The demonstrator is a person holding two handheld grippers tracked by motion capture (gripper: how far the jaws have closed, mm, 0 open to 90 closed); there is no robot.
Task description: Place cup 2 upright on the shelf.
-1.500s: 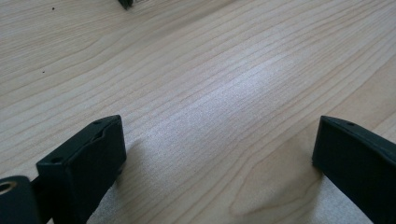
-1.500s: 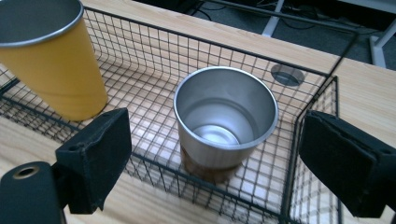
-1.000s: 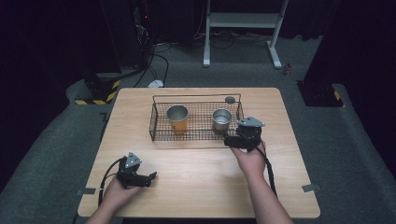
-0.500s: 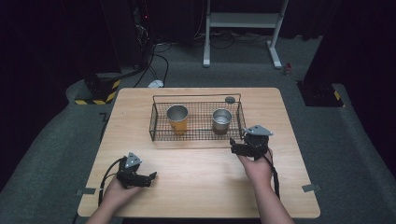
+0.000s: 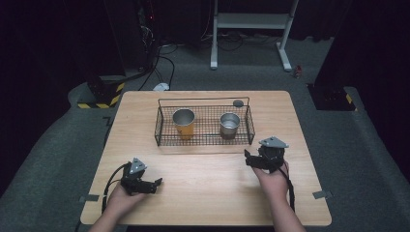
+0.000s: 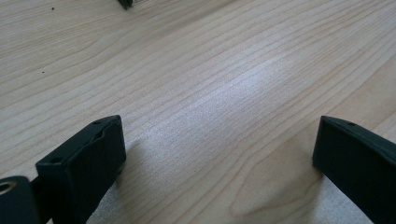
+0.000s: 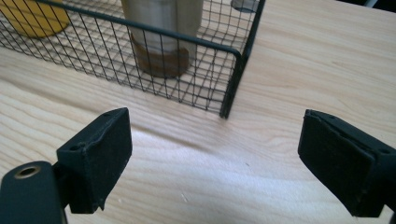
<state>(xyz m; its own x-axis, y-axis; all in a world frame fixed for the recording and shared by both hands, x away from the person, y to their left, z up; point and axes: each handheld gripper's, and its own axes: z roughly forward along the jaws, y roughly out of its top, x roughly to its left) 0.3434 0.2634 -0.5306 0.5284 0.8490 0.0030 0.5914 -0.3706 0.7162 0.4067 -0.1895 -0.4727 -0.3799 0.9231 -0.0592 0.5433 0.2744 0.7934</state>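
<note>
Backing right gripper (image 5: 251,159) off basket (image 5: 203,141), jaws wide, empty (steel cup (image 5: 229,124) probably placed). Left gripper (image 5: 153,183) parked, open.

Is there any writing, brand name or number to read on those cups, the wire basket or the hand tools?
None: no words or numbers show on the yellow cup, the steel cup, the wire basket or either gripper.
The black-and-yellow stripes on the floor are a marking, not text.
</note>
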